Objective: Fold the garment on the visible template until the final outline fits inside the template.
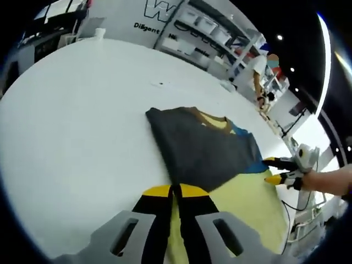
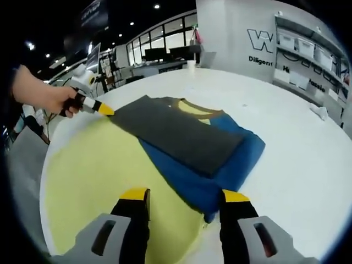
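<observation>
The garment lies partly folded on the pale yellow template. A dark grey layer covers a blue layer, and a mustard collar shows at the far end. My left gripper is shut on the grey layer's near corner; it comes into the right gripper view from the upper left, held by a hand. My right gripper is open, its jaws on either side of the blue corner. In the left gripper view it sits at the blue edge.
Garment and template rest on a large white table. A small white object lies near its far edge. Shelves with bins stand behind, and a person stands beside them.
</observation>
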{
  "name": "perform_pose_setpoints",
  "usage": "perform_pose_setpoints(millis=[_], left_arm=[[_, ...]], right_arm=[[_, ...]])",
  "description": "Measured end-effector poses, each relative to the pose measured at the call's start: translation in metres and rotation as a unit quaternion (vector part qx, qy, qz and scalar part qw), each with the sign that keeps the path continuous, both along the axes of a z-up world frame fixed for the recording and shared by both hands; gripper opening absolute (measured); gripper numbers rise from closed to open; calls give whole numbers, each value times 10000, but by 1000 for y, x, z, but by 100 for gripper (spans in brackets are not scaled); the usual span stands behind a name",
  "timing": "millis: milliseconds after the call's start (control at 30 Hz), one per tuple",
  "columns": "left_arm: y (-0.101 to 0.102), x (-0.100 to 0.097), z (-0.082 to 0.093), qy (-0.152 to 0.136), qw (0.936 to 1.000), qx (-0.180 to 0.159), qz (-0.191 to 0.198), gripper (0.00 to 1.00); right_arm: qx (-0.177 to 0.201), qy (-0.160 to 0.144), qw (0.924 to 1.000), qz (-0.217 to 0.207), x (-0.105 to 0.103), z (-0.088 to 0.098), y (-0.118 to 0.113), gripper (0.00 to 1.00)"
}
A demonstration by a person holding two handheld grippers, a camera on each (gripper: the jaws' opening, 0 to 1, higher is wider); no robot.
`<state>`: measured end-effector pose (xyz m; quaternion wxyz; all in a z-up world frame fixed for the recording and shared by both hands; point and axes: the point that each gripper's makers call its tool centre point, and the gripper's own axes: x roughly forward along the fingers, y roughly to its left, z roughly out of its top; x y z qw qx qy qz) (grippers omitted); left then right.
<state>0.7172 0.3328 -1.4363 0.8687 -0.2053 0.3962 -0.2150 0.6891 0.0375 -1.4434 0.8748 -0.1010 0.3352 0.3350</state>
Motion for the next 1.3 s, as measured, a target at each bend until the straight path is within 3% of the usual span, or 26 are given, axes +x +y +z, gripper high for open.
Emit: perform_pose_setpoints(millis=[67, 133, 267, 300, 333, 367, 433, 500, 567, 633, 700, 767, 867, 900, 1000, 1100, 1167, 1300], left_arm=[[11, -2, -5, 296, 9990, -194, 283, 0], [26, -1, -5, 27, 9997, 112, 192, 0], [27, -3, 2, 8, 9998, 169, 100, 0], [24, 0, 6, -256, 9989, 375, -116, 0], [19, 2, 10, -389, 9985, 348, -172, 0], [18, 4, 11, -412, 9983, 388, -127, 2], [11, 5, 14, -628, 9953, 620, -392, 9], [3, 8, 16, -908, 9891, 926, -697, 18], [-6, 8, 17, -1060, 9838, 1075, -963, 21], [-13, 10, 19, -1276, 9741, 1373, -1263, 21], [-22, 9, 15, -1270, 9682, 1500, -1546, 22], [-22, 13, 10, -1371, 9578, 1830, -1741, 22], [-23, 15, 7, -1347, 9526, 1986, -1868, 19], [-23, 17, 5, -1393, 9466, 2139, -1971, 18], [-26, 19, 3, -1424, 9421, 2216, -2074, 15], [-25, 20, -1, -1318, 9407, 2296, -2119, 10], [-19, 22, -4, -1284, 9386, 2415, -2102, 0], [-12, 25, -5, -1054, 9565, 2084, -1746, 0]], right_arm=[[-49, -26, 10000, -21, 2, 0, -2, 40], [-70, -44, 10000, -55, 3, -1, -3, 38], [-113, -38, 9999, 11, 2, -1, -2, 40], [-110, -42, 9999, -1, 2, -1, -2, 40], [-79, -32, 10000, -36, 2, -1, -2, 40], [-80, -32, 10000, -38, 2, -1, -2, 40], [-98, -35, 9999, -11, 2, -1, -1, 41], [-94, -31, 10000, -13, 1, -1, -1, 42], [-100, -24, 9999, -12, 1, -1, -1, 42], [-101, -16, 9999, -13, 2, -1, -1, 42], [-103, -8, 9999, -10, 2, -1, -1, 41], [-129, -9, 9999, 7, 2, -1, -1, 41], [-143, -3, 9999, 6, 2, -1, -2, 40], [-150, -1, 9999, 8, 2, -1, -2, 40], [-171, 8, 9999, 16, 2, -1, -2, 39], [-172, 7, 9999, 5, 2, -1, -3, 39], [-206, -4, 9998, 13, 3, -1, -3, 38], [-399, -79, 9989, -214, 10, -2, -13, 24]])
